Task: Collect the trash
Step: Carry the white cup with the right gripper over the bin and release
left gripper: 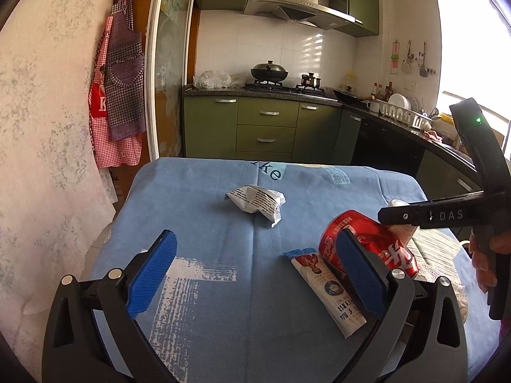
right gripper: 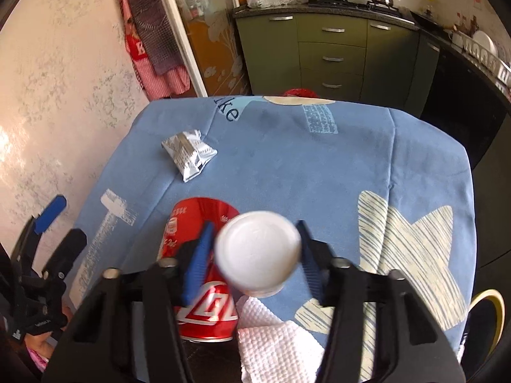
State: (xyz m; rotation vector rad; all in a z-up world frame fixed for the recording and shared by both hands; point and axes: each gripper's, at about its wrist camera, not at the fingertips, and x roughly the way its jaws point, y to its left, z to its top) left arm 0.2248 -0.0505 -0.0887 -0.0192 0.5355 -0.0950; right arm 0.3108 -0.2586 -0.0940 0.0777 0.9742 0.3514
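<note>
Between your right gripper's (right gripper: pixel 252 255) blue pads (right gripper: pixel 198 261) stood a white cup (right gripper: pixel 258 252), bottom up toward the camera, on the blue cloth (right gripper: pixel 287 159) near the table's front edge. The jaws stood at about the cup's width, each pad right against its side; whether they were already pressing, I cannot tell. Your left gripper (left gripper: pixel 255 274) hung wide and empty over the cloth.

I judge the cup light and thin-walled, easily crushed, so you would have done best to take it across its middle with a gentle squeeze. Its axis stood upright, wide end down as far as I could see.

Just left of the cup lay a red can (right gripper: pixel 204 255), dented, on its side, long axis running toward and away from you, its end at the table edge. It looked stiff but slick; grip across its barrel. A white napkin (right gripper: pixel 274 344) lay under the cup's near side. A flat wrapper (left gripper: pixel 329 290) lay beside the can, and a crumpled packet (left gripper: pixel 255 204) farther back; both are soft and light.
</note>
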